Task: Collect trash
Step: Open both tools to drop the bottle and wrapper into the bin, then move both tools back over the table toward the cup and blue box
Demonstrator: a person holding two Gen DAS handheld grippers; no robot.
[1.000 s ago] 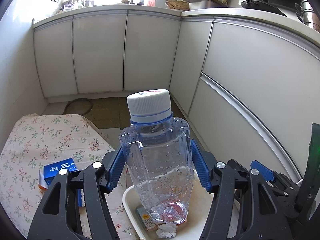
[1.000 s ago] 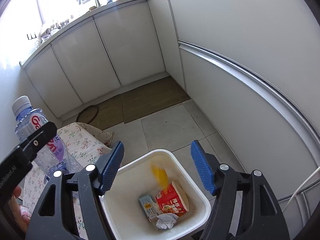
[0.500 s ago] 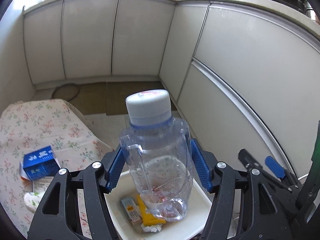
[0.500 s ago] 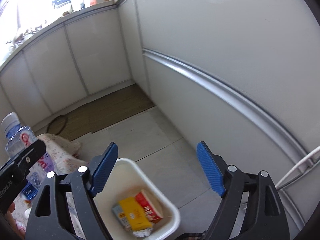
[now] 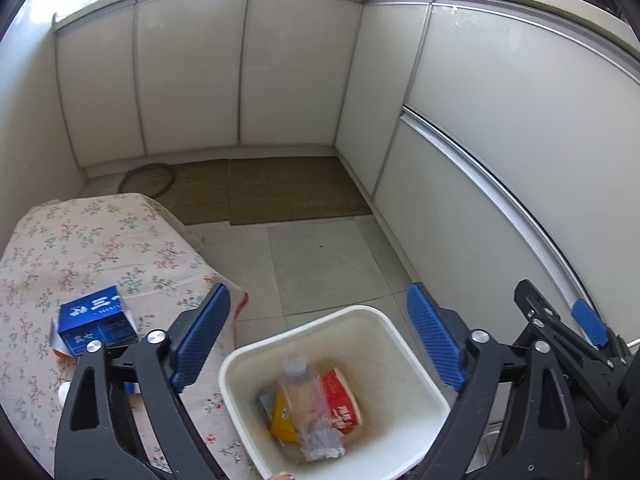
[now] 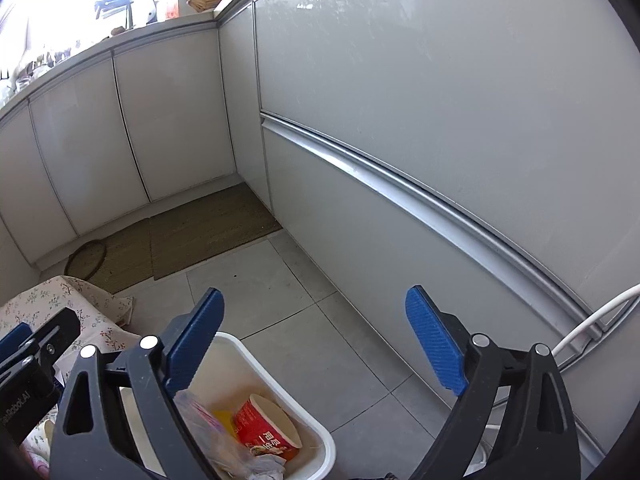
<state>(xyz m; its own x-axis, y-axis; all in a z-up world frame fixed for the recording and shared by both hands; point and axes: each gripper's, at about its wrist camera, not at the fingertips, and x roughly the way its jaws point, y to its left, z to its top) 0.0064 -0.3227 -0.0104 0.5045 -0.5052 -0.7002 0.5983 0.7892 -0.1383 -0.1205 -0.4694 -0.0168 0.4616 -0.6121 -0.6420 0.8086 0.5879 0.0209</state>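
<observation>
My left gripper point(image 5: 318, 336) hangs over a white bin point(image 5: 394, 344) on the floor, its jaws opening with nothing between them. The clear plastic bottle point(image 5: 310, 412), blurred, lies in the bin on top of a yellow packet point(image 5: 280, 418) and a red paper cup point(image 5: 342, 398). My right gripper point(image 6: 316, 344) is just right of the bin point(image 6: 326, 442), jaws also opening and bare. That view shows the red cup point(image 6: 266, 430) and the bottle point(image 6: 202, 420) inside. A blue carton point(image 5: 94, 320) lies on the floral-cloth table point(image 5: 100, 240).
White cabinet fronts point(image 5: 500, 140) curve closely around the right and back. A brown mat point(image 5: 272, 188) covers the floor beyond grey tiles. A white cable point(image 6: 592, 320) runs along the cabinet at the right. The right gripper's arm point(image 5: 560, 344) shows beside the bin.
The left gripper let go of the bottle, which dropped into the bin. Both pairs of jaws spread wider. The right view swung toward the cabinet and floor.
</observation>
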